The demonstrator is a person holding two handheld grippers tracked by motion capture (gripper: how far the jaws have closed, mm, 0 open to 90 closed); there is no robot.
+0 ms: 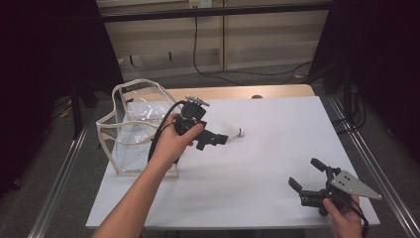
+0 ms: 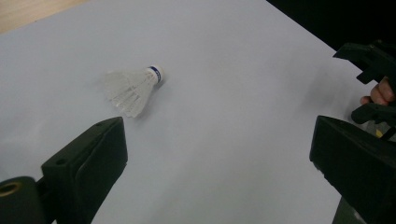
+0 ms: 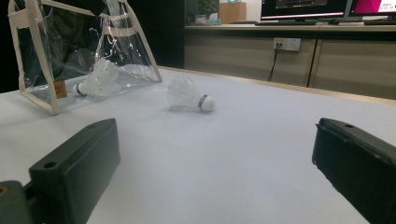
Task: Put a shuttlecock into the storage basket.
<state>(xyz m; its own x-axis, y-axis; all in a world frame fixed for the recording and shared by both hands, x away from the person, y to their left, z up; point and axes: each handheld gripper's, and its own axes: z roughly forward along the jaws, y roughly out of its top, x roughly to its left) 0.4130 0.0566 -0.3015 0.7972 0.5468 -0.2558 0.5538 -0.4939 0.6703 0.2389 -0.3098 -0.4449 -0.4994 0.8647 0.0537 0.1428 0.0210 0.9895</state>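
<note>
Black left gripper (image 2: 219, 154), jaws spread empty, hovers near the loose white feathered shuttlecock (image 2: 135, 88); another shuttlecock (image 3: 95, 80) already lies inside the clear plastic bag (image 3: 32, 51); right gripper (image 1: 309, 181) open.

Open white table (image 1: 267, 148) is lying bare around the shuttlecock (image 1: 233, 132); at nine o'clock, the clear bag (image 1: 133, 129) is blocking the left side.

No text, label or number can be read anywhere.
</note>
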